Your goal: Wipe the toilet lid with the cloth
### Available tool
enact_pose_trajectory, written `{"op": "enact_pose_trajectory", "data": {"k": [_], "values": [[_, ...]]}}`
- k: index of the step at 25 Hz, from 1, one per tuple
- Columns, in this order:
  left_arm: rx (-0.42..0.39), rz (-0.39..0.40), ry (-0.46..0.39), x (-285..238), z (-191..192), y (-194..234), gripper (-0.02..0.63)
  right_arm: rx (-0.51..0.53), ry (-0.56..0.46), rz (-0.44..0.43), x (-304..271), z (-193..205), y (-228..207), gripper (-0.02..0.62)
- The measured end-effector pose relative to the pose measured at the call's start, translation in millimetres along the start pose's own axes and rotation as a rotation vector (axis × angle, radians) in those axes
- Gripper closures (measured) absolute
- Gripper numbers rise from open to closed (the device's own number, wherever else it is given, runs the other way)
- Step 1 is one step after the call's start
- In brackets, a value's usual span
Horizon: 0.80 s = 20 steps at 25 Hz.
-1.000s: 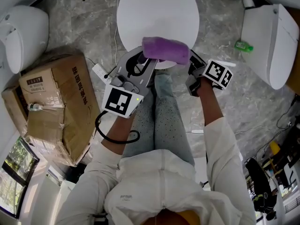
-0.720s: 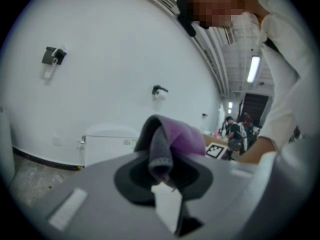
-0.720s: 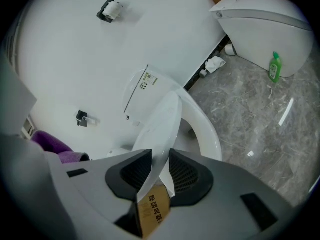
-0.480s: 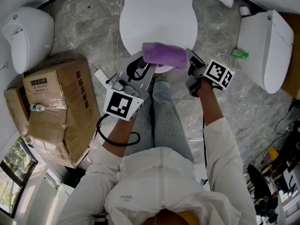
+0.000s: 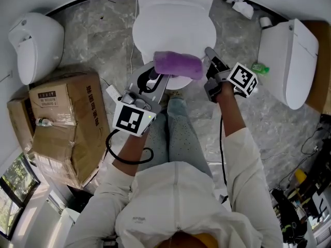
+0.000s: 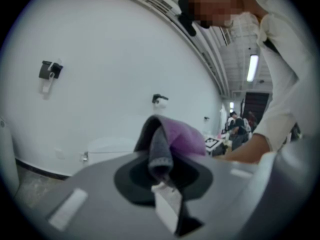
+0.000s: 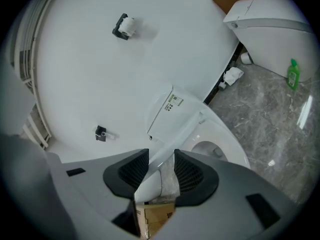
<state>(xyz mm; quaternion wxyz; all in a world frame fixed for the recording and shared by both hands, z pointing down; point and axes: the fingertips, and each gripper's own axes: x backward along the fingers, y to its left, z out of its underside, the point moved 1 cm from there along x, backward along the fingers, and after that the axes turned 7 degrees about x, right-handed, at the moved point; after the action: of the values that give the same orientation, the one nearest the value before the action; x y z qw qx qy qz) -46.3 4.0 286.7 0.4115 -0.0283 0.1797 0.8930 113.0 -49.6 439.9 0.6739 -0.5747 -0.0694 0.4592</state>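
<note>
Purple cloth (image 5: 177,64) sits clamped in your left gripper (image 5: 155,75) over the toilet (image 5: 173,32). Beside it, your right gripper (image 5: 211,57) has just been opening, its jaws apart and empty.

Purple cloth (image 5: 177,64), white toilet lid (image 7: 165,115)
Cloth bunched, pinched in the left tool (image 5: 156,75); lid bears a small label.

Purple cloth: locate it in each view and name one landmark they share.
Head view: cloth upper centre, over the toilet's front edge.
Left gripper view: cloth dead centre, clamped by the left gripper.
Right gripper view: not in it.
Shared landmark: the toilet, in all three.
</note>
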Motion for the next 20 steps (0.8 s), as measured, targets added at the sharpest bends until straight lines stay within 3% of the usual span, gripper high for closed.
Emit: {"op": "enact_pose_trajectory", "data": {"k": [20], "values": [[-0.019,-0.042,0.004,-9.7,-15.9,16.4,0.552,-0.043,-0.147,-0.126,-32.1,-80.5,42.7,0.402]]}}
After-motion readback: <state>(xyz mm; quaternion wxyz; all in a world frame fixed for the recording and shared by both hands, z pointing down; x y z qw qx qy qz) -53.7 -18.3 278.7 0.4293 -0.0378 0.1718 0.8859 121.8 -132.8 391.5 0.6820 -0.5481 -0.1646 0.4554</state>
